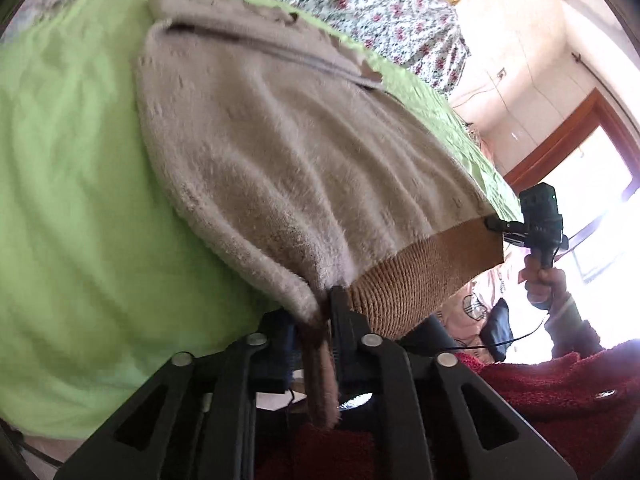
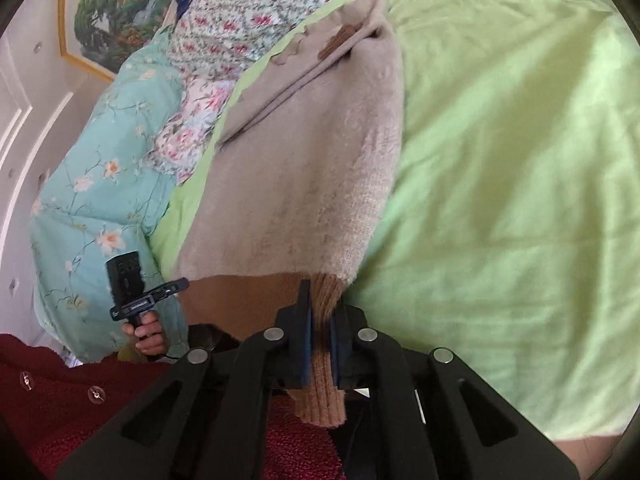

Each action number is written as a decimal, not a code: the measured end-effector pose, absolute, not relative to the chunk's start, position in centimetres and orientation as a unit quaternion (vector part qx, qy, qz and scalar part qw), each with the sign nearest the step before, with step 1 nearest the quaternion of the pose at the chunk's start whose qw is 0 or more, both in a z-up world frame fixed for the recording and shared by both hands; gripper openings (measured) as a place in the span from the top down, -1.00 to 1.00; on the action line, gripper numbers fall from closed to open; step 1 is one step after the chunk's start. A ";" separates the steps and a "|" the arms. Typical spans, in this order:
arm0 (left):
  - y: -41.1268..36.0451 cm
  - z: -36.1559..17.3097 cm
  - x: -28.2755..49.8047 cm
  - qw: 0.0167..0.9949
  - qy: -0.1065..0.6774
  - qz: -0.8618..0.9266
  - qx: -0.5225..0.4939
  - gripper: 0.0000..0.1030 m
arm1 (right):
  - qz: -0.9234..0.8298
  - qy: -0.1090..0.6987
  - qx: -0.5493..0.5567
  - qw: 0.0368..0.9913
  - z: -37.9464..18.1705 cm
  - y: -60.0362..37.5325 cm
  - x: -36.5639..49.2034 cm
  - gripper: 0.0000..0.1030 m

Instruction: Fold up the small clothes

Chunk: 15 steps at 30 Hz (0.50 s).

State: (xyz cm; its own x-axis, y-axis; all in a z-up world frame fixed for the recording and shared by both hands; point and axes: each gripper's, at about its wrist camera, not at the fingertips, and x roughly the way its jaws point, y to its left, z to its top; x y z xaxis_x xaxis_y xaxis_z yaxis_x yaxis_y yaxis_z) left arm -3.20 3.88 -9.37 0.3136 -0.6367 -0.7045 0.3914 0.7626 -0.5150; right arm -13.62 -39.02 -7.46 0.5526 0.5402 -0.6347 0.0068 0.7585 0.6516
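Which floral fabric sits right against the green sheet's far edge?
The white one with red flowers; it borders the green sheet behind the sweater. The turquoise one with white blossoms lies off to the side.

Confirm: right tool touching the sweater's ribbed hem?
Touching. The right wrist view shows the right tool with both pads pressed on the sweater's ribbed hem, which hangs through below them.
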 end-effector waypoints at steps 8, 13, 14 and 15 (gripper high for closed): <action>3.0 -9.7 -3.9 0.803 0.476 -0.337 -0.122 0.74 | 0.174 0.438 0.311 0.825 -7.9 -38.9 -13.7 0.72; 4.2 -7.7 -6.1 0.820 0.442 -0.346 -0.113 0.86 | 0.173 0.391 0.327 0.843 -6.6 -40.2 -15.4 0.83; 4.4 -7.5 -6.1 0.822 0.439 -0.343 -0.116 0.87 | 0.172 0.388 0.330 0.843 -6.6 -40.4 -15.4 0.83; 4.7 -7.4 -6.1 0.823 0.439 -0.339 -0.121 0.88 | 0.175 0.385 0.338 0.841 -6.8 -40.5 -15.3 0.83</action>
State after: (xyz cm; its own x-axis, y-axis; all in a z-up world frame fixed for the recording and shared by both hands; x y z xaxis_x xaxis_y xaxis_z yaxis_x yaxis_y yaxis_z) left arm -6.13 4.67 -7.38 0.3851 -0.6643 -0.6406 0.4519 0.7410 -0.4968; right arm -15.32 -40.45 -6.75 0.6432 0.5536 -0.5291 -0.0341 0.7109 0.7025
